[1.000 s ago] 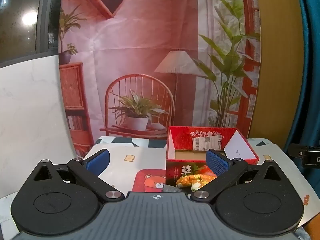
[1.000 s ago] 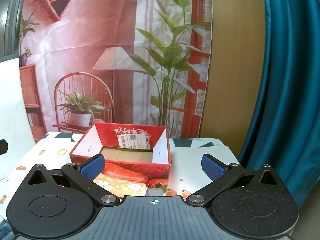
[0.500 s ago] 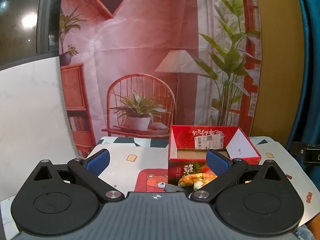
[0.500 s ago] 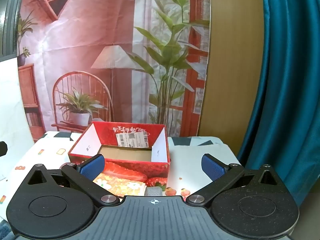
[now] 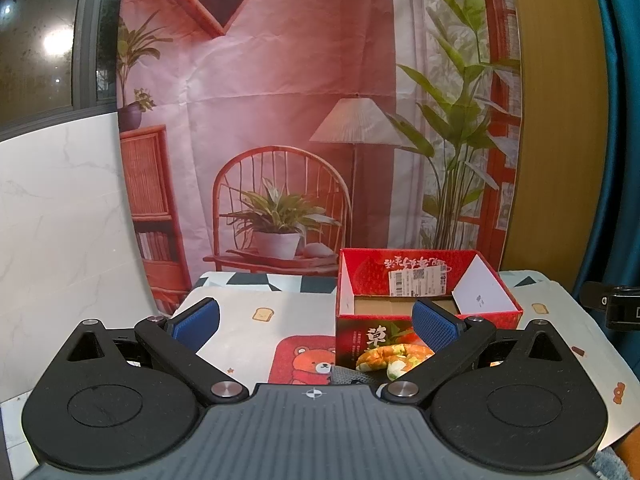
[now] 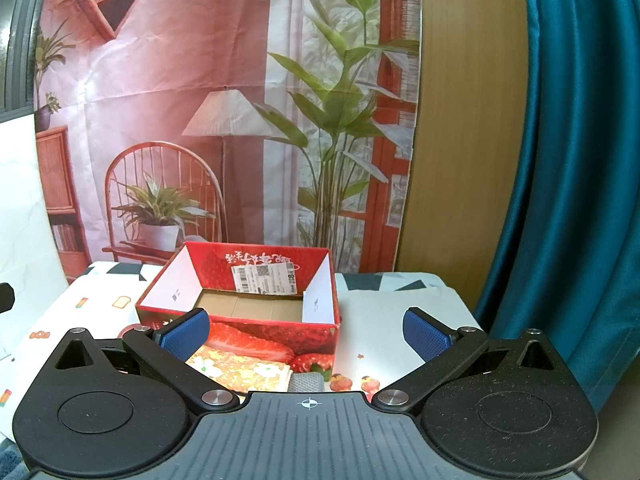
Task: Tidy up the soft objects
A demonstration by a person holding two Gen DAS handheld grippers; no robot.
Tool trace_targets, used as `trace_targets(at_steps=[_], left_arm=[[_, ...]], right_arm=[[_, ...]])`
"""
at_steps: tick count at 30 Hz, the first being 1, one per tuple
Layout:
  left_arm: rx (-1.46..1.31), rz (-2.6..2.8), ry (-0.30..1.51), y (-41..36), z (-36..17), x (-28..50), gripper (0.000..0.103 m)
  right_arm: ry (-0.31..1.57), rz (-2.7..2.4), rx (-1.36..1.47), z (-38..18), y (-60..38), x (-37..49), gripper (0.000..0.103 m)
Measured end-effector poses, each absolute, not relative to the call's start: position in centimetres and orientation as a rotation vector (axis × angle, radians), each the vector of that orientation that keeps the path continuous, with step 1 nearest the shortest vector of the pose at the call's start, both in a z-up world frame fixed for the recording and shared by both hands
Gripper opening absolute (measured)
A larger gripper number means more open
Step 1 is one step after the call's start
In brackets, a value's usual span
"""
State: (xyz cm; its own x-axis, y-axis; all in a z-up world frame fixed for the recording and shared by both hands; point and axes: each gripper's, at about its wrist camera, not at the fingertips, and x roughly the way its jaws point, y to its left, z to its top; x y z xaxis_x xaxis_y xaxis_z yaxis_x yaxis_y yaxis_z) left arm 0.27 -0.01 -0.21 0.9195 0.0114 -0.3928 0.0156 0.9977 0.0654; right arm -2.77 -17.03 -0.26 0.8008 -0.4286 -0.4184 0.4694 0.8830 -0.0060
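An open red strawberry-print box (image 5: 424, 312) stands on the table; it also shows in the right wrist view (image 6: 248, 304), with a bare cardboard floor. A folded yellow floral cloth (image 6: 240, 372) lies in front of the box; it also shows in the left wrist view (image 5: 394, 358). A grey ribbed soft item (image 6: 306, 382) lies beside the cloth, mostly hidden. My left gripper (image 5: 316, 320) is open and empty, in front of the box. My right gripper (image 6: 306, 334) is open and empty, above the cloth.
A printed tablecloth (image 5: 260, 316) with a bear motif covers the table. A room-scene backdrop (image 5: 300, 120) hangs behind. A white marble panel (image 5: 60, 220) stands at the left, a teal curtain (image 6: 568, 160) at the right. The right gripper's body (image 5: 612, 308) shows at the right edge.
Both grippers have risen and tilted slightly; the box sits a little lower in both views. The jaws stayed open and nothing on the table moved.
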Motion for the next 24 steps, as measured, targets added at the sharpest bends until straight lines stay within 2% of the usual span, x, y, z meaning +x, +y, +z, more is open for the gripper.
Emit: trace_targets(at_steps=[24], left_arm=[[0.051, 0.011, 0.411, 0.01, -0.23, 0.48, 0.103]], right_arm=[[0.427, -0.479, 0.098, -0.77, -17.07, -2.73, 0.103]])
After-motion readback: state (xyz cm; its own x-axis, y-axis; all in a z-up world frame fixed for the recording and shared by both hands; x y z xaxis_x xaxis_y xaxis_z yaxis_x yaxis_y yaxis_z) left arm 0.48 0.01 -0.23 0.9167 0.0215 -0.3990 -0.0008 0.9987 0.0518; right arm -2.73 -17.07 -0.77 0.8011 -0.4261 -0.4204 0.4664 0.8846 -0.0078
